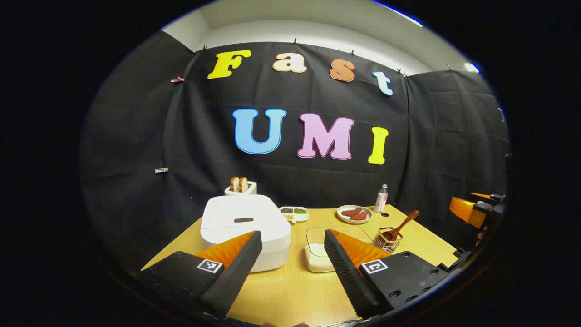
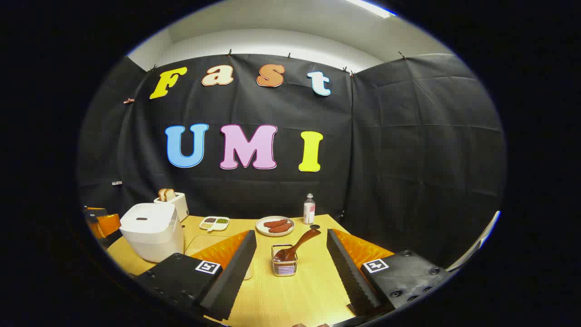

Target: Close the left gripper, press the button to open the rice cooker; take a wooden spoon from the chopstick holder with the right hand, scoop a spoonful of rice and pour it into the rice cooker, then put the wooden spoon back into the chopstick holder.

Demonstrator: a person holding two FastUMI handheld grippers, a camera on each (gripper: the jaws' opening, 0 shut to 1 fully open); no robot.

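The white rice cooker [image 1: 245,227] stands shut at the table's left, a dark oval button [image 1: 243,220] on its lid. My left gripper [image 1: 292,234] is open, held back from the cooker with nothing between its fingers. A clear container of rice [image 1: 320,254] sits just right of the cooker. Further right, a wire chopstick holder [image 1: 387,240] holds the wooden spoon [image 1: 401,225], handle leaning right. My right gripper [image 2: 291,234] is open and faces the holder [image 2: 284,265] and spoon [image 2: 297,245] from a short distance. The cooker [image 2: 150,229] appears at the left of the right gripper view.
Along the back of the wooden table [image 1: 290,290] stand a toaster with bread [image 1: 240,186], a divided dish of beans [image 1: 294,212], a plate of sausages [image 1: 354,213] and a small bottle [image 1: 381,198]. The other gripper shows at the far right [image 1: 472,211].
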